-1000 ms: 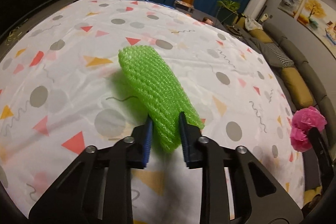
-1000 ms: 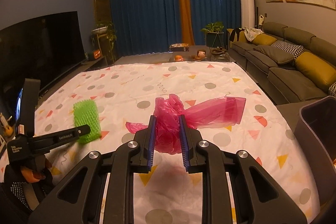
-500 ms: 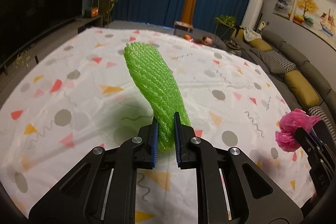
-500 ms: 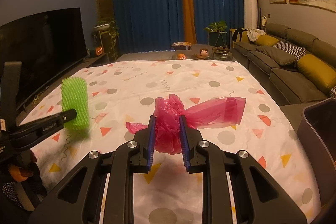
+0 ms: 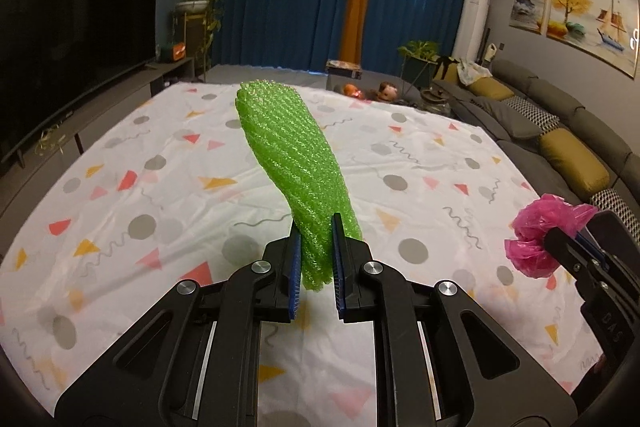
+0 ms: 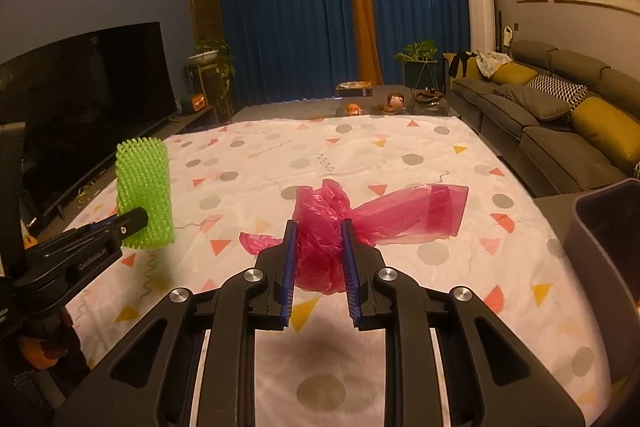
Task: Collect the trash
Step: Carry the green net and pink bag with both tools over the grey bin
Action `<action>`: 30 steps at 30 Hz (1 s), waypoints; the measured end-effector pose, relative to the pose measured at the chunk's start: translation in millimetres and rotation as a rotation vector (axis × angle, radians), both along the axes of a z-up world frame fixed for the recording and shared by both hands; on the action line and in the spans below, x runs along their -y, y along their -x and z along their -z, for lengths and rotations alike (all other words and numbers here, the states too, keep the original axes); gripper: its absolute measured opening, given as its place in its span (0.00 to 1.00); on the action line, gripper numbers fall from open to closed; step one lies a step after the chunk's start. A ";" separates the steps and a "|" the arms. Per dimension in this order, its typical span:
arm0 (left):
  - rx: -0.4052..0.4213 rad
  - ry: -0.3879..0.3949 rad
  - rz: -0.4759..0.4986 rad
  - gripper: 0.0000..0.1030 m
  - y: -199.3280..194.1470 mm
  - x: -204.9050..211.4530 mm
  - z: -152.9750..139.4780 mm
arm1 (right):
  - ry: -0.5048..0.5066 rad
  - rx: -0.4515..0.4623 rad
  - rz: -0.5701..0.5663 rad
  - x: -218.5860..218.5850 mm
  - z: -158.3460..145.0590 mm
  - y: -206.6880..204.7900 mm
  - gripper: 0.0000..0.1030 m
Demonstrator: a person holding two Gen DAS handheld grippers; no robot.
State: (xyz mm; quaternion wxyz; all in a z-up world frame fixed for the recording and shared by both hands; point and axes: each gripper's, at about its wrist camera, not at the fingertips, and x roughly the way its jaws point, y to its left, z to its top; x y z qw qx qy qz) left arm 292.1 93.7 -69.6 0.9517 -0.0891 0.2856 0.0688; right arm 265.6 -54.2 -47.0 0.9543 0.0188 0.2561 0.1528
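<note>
1. We hold two pieces of trash at once over the patterned surface (image 6: 400, 155). Our left claw (image 5: 314, 259) is clamped on the lower end of a green foam net sleeve (image 5: 294, 163), which stands tilted up and clear of the cloth.

2. Our right claw (image 6: 318, 259) is closed on the bunched middle of a pink plastic bag (image 6: 332, 227). The bag's loose tail trails off to the right; we cannot tell from this view whether that tail touches the cloth or hangs just above it.

3. The left wrist view picks up the same pink bag (image 5: 540, 239) at its right edge, pinched in the other tool. The right wrist view shows the green sleeve (image 6: 144, 195) to the left, upright in the left tool.

4. A dark bin (image 6: 600, 247) sits at the near right edge of the surface, its mouth open toward us. We see nothing of what lies inside it.

5. By our reading, the pick-up is done for both items and the drop-off is not: neither piece is over the bin yet. The pink bag is the nearer of the two to it; the green sleeve is well apart from it, on the far left side.

6. No other loose litter shows on the cloth in either view.
</note>
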 end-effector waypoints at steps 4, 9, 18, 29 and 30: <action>0.028 -0.012 0.019 0.12 18.4 13.5 -11.7 | -0.002 0.033 0.000 12.7 -12.2 22.4 0.21; 0.062 -0.031 0.067 0.12 43.1 38.2 -24.8 | -0.001 0.083 0.020 35.9 -27.0 55.7 0.21; 0.100 -0.055 0.186 0.12 70.2 98.3 -44.2 | 0.022 0.113 0.090 77.1 -39.3 93.2 0.21; 0.121 -0.085 0.353 0.12 82.3 182.7 -51.6 | 0.019 0.139 0.212 135.2 -46.8 112.0 0.22; 0.123 -0.085 0.366 0.12 82.2 189.3 -51.9 | 0.020 0.141 0.220 138.8 -47.3 113.3 0.22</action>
